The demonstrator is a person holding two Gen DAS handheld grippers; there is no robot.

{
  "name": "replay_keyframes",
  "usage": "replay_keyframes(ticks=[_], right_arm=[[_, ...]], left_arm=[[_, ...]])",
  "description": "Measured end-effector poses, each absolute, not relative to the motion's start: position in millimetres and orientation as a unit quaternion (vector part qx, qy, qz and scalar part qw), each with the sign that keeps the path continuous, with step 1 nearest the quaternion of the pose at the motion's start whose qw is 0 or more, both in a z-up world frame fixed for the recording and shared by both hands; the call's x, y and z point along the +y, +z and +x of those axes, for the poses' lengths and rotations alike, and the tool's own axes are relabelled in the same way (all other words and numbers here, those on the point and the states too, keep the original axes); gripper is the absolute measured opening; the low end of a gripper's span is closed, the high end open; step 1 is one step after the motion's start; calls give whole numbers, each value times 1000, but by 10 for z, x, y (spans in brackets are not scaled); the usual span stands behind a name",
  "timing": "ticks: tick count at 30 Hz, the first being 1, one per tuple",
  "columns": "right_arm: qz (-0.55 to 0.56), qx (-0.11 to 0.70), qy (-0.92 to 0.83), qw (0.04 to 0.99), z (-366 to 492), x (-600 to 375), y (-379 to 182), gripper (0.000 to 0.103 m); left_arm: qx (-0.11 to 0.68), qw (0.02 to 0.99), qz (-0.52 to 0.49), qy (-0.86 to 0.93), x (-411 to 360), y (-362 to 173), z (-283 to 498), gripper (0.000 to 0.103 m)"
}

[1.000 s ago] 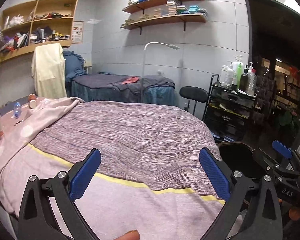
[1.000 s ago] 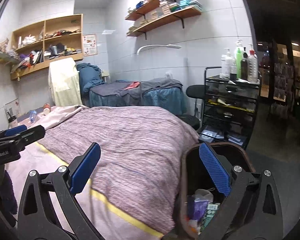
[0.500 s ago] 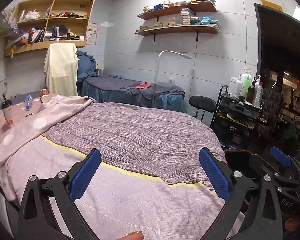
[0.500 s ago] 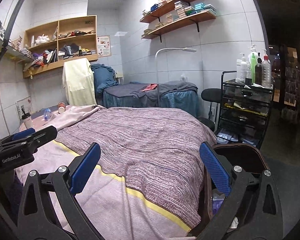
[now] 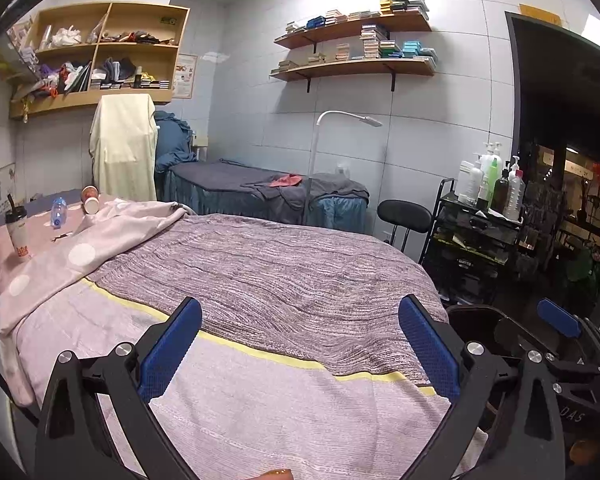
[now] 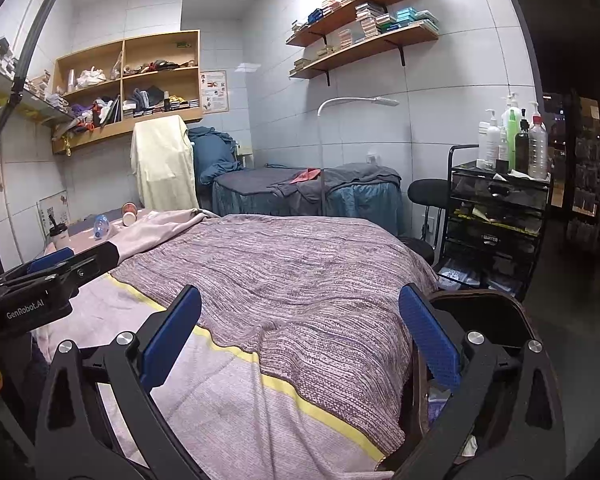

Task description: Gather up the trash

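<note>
On the far left end of the bed (image 5: pixel 284 264) lie three pieces of trash: a lidded drink cup with a straw (image 5: pixel 17 234), a clear plastic bottle (image 5: pixel 58 211) and a tipped paper cup (image 5: pixel 90 201). The same cup (image 6: pixel 60 236), bottle (image 6: pixel 101 226) and paper cup (image 6: pixel 129 214) show in the right wrist view. A dark brown bin (image 6: pixel 488 300) stands at the bed's right corner with wrappers inside. My left gripper (image 5: pixel 300 312) hangs open over the bed's near end, holding nothing. My right gripper (image 6: pixel 300 304) is open and empty beside the bin (image 5: pixel 472 314).
A pink dotted blanket (image 5: pixel 100 240) is bunched along the bed's left side. Behind stand a dark blue bed (image 5: pixel 260 192), a white floor lamp (image 5: pixel 316 152), a black stool (image 5: pixel 404 212) and a black cart with bottles (image 5: pixel 480 240). Wall shelves hang above.
Both grippers have lifted and tilted up, so more of the room shows. The bin's inside has dropped mostly out of the right wrist view. Both stay open.
</note>
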State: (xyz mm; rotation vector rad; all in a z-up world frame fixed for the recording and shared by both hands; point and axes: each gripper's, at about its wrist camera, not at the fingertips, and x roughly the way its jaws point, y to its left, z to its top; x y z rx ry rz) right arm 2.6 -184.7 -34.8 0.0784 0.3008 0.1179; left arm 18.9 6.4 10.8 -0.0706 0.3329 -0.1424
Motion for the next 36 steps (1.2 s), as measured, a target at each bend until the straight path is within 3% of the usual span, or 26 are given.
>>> replay_keyframes(ticks=[36], right_arm=[[42, 154, 56, 986, 42, -1883, -355, 97]], left_arm=[[159, 984, -31, -71, 53, 140, 172, 97]])
